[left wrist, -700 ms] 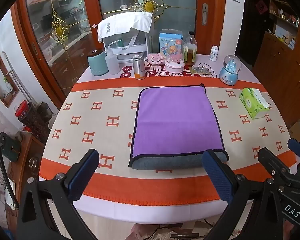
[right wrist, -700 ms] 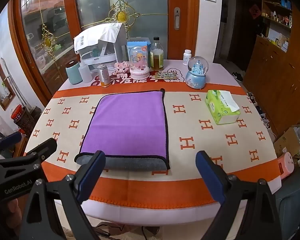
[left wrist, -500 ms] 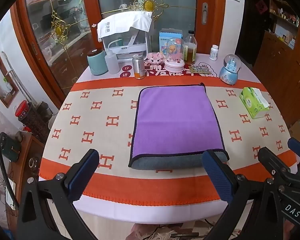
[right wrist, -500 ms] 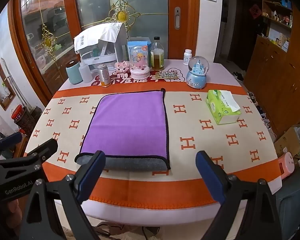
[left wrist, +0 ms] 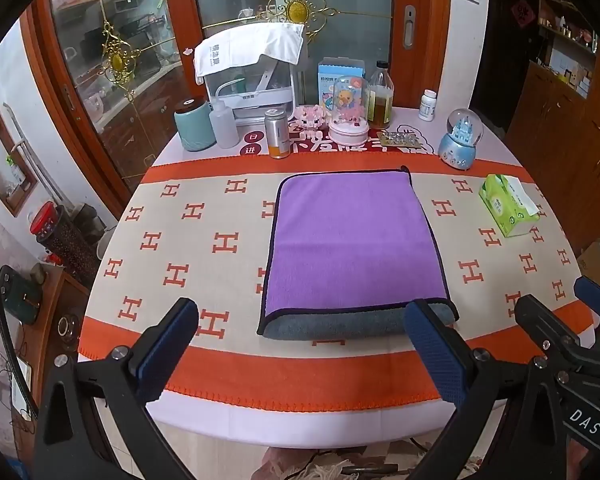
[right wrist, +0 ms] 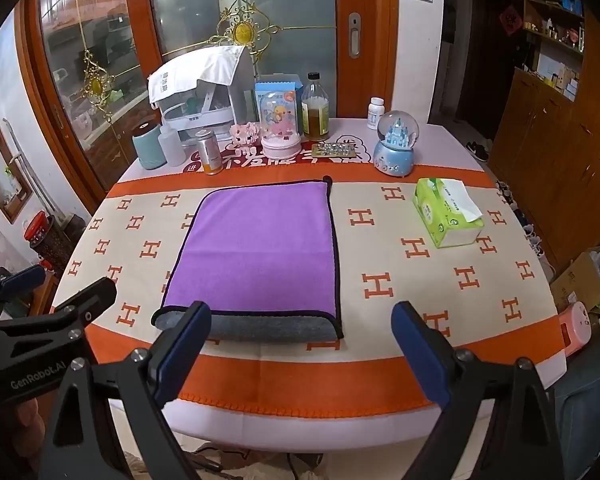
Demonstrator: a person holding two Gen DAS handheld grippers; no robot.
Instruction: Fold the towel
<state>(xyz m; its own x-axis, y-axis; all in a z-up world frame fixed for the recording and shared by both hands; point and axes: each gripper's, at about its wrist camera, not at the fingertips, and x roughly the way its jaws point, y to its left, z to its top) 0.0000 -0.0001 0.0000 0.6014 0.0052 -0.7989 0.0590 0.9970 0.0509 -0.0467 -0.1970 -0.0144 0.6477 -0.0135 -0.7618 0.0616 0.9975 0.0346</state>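
Note:
A purple towel (left wrist: 352, 240) with a grey underside and black edging lies flat on the round table, its near edge showing a grey strip. It also shows in the right wrist view (right wrist: 260, 248). My left gripper (left wrist: 300, 344) is open and empty, held above the table's near edge in front of the towel. My right gripper (right wrist: 300, 344) is open and empty, also in front of the towel, to the right of the left one. Each gripper shows at the edge of the other's view.
The table carries an orange-and-cream cloth (left wrist: 188, 248). A green tissue pack (right wrist: 446, 212) lies to the right. At the back stand a snow globe (right wrist: 396, 144), bottles, a can (left wrist: 278, 134), a teal canister (left wrist: 194, 124) and a white appliance.

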